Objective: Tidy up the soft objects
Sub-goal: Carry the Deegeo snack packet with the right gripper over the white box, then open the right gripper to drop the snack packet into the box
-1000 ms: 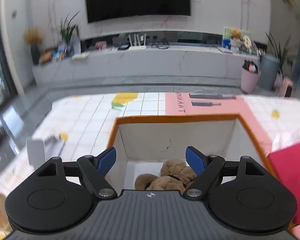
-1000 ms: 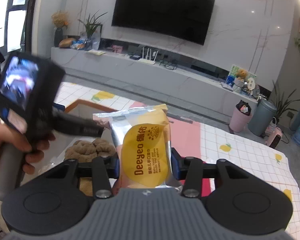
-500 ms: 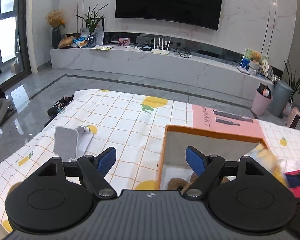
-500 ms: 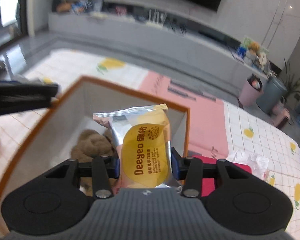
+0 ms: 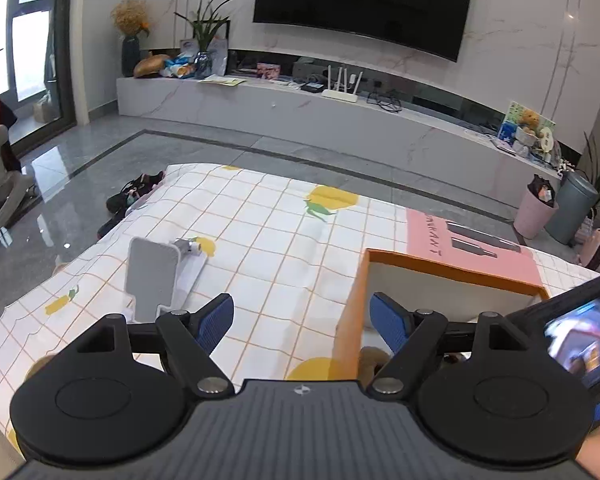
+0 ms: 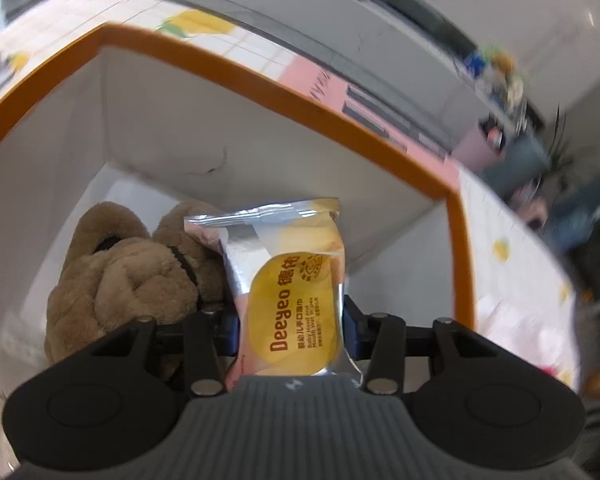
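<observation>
I am holding the yellow-and-silver foil pack of wet wipes (image 6: pixel 292 300) in my right tongs (image 6: pixel 291 330), pinched across its lower middle, over the orange-rimmed white box (image 6: pixel 284 96) at centre frame, beside the brown plush toy (image 6: pixel 128 272). It is looking light, squashy and slick, so I am gripping the padded body. My left tongs (image 5: pixel 302 322) are hanging wide and empty.

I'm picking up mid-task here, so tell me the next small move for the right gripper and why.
Probably lower a little further, then open. The right gripper is shut on the wet wipes pack, which hangs over the open orange-rimmed box, beside the brown plush toy already inside. The bare floor of the box right of the toy looks like the spot.
</observation>
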Demonstrator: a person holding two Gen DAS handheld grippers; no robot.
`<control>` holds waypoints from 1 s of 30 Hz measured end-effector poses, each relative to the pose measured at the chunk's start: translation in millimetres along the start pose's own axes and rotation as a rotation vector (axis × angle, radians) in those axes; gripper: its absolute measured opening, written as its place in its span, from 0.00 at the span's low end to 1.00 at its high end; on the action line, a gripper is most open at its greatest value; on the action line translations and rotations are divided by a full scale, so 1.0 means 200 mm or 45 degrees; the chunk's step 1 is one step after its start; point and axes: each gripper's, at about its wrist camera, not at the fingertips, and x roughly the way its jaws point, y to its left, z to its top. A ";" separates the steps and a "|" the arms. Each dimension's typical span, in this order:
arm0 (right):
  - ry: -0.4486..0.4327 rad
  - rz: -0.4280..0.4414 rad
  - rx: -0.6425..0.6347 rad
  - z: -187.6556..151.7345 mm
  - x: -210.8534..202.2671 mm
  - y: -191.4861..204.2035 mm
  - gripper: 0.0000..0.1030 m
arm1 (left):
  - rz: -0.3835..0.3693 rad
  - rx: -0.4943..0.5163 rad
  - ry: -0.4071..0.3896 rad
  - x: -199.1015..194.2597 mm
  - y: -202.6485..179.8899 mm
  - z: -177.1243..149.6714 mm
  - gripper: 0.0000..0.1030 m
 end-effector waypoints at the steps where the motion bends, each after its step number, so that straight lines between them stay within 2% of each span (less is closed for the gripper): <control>1: 0.003 0.039 0.024 0.01 0.01 -0.02 0.44 | 0.012 0.003 0.008 0.01 0.01 0.00 0.89; 5: 0.015 0.335 0.225 0.02 0.05 -0.12 0.44 | 0.050 0.009 0.066 0.06 0.01 -0.02 0.89; 7: 0.015 0.384 0.295 0.02 0.07 -0.16 0.44 | 0.055 0.023 0.085 0.07 0.01 -0.03 0.89; 11: -0.032 0.239 0.098 0.00 0.03 -0.08 0.44 | 0.069 0.040 0.086 0.07 0.00 -0.04 0.89; 15: -0.056 0.112 -0.016 -0.04 0.02 -0.04 0.44 | 0.056 0.043 0.094 0.07 -0.02 -0.03 0.89; 19: -0.058 0.137 0.031 -0.05 0.05 -0.04 0.47 | 0.054 0.087 0.095 0.07 -0.04 -0.04 0.89; 22: -0.075 0.171 0.058 -0.05 0.03 -0.05 0.52 | 0.059 0.097 0.094 0.07 -0.05 -0.05 0.89; 27: -0.099 0.141 -0.068 -0.06 -0.01 -0.02 0.59 | -0.023 0.032 0.120 0.07 -0.03 -0.03 0.89; 30: -0.138 0.145 -0.111 -0.08 -0.05 -0.02 0.63 | -0.007 0.042 0.116 0.07 -0.04 -0.04 0.89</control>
